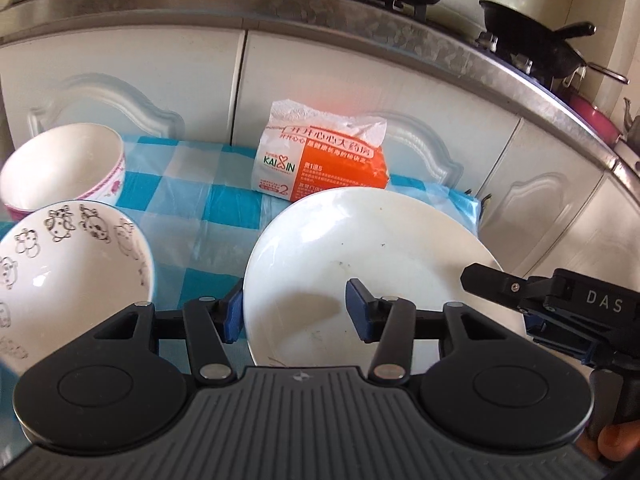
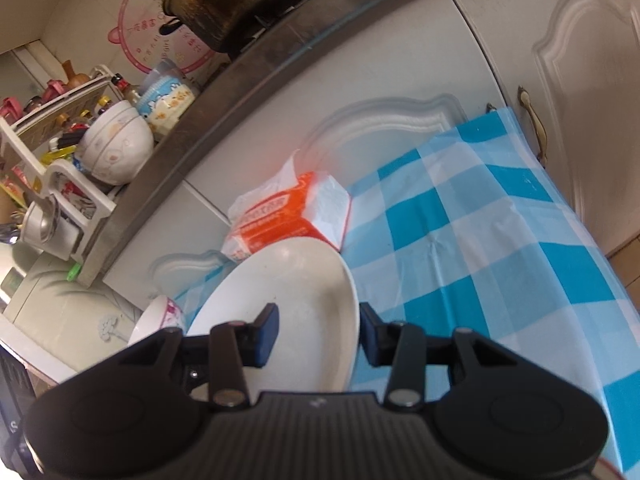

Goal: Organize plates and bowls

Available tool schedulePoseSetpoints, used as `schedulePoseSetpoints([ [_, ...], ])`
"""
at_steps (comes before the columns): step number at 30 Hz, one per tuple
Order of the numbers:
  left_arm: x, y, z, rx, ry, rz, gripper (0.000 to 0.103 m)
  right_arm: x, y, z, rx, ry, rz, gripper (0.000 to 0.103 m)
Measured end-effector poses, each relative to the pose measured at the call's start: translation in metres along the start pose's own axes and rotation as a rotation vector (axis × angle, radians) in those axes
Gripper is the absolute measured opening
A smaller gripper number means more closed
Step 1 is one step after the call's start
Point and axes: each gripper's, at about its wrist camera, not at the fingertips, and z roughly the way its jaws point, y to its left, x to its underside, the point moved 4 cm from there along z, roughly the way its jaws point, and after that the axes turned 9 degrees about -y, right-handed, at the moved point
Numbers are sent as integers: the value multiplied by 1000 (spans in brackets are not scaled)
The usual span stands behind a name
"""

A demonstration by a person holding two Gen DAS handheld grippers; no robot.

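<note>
Plate rim between fingers of left gripper and right gripper.

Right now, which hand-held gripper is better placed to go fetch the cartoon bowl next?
Left. The left hand-held gripper grips the white plate right beside the cartoon bowl; the right hand-held gripper holds the plate's far rim.
</note>
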Motion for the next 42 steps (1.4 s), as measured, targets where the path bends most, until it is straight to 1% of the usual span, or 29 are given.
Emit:
schedulePoseSetpoints([
  [8, 1, 9, -56, 14, -50, -20, 55, 13, 26, -37, -32, -16, 15, 43],
  [12, 6, 16, -90, 3, -72, -13, 55, 21, 45, -55, -56, -22, 11, 43],
  [15, 9, 25, -112, 0, -83, -29, 55, 29, 59, -67, -72, -25, -1, 43],
  [21, 19, 46, -161, -30, -117, -39, 55, 53, 88, -84, -118, -6, -13, 43],
  [27, 31, 76, -203, -73, -145, -54, 55, 80, 121, -100, -177, 17, -22, 43],
  [31, 40, 88, -224, -106, -166, -63, 55, 99, 140, -108, -214, 43, -33, 43],
  [36, 53, 110, -247, -132, -185, -100, 55, 122, 158, -116, -242, 75, -53, 43],
  [42, 77, 128, -263, -166, -184, -140, 55, 156, 168, -119, -243, 127, -73, 43],
])
